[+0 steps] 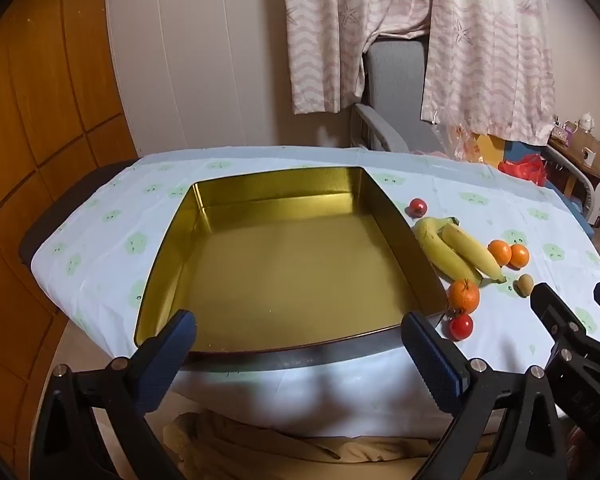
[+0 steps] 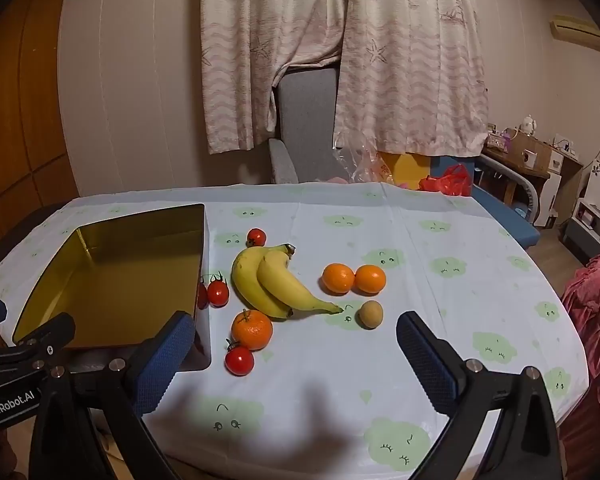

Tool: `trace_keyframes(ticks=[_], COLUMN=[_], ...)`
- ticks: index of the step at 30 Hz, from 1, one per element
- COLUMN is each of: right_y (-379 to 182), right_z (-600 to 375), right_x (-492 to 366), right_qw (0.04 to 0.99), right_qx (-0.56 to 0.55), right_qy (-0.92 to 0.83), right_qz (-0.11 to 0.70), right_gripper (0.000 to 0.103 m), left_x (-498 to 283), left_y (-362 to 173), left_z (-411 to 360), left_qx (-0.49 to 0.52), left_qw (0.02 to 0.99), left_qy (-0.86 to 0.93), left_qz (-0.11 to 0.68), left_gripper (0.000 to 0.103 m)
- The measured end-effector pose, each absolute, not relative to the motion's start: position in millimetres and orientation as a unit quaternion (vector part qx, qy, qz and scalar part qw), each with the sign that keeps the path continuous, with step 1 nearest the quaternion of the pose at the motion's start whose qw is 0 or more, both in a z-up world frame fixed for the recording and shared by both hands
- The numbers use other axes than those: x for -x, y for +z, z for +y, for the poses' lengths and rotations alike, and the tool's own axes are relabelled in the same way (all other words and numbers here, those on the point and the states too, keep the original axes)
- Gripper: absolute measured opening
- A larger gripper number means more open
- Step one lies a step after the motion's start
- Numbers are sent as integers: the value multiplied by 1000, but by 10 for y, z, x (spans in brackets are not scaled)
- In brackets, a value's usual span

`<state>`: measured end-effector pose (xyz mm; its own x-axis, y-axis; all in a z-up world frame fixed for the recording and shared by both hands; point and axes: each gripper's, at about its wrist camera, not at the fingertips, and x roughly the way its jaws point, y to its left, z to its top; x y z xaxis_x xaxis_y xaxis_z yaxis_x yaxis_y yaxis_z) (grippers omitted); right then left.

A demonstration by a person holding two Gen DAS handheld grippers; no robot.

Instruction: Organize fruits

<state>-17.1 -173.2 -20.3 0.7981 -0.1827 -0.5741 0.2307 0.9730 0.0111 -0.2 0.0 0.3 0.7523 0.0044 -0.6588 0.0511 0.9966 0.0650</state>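
Fruit lies loose on the cloud-print tablecloth [image 2: 380, 220], right of the empty gold tin [image 2: 112, 276]: a pair of bananas [image 2: 268, 280] at centre, two oranges [image 2: 354, 279] touching each other beyond their tips, a third orange [image 2: 252, 329] at their near side, and a small tan fruit [image 2: 370, 314] just beside the banana tips. Cherry tomatoes sit apart: one far [image 2: 256, 237], two against the tin wall [image 2: 216, 292], one nearest [image 2: 239, 360]. The left gripper [image 1: 296, 344] tilts down over the tin's near rim, jaws fully spread, holding nothing. The right gripper [image 2: 296, 344] tilts down over bare cloth, equally wide and empty. Open cloth extends rightward to the table edge.
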Motion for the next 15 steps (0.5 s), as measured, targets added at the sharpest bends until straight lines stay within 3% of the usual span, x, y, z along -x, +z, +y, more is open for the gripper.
trace_keyframes(ticks=[15], right_y=[-342], right_z=[-1744], right_x=[211], right_qw=[946], right_qx=[-46], right_qy=[-107], right_qz=[303], right_gripper=[103], left_x=[-21], left_y=[-61], left_z=[5], left_qx=[-42], left_qw=[931], left_qy=[-8], left_qz=[362], left_gripper=[103])
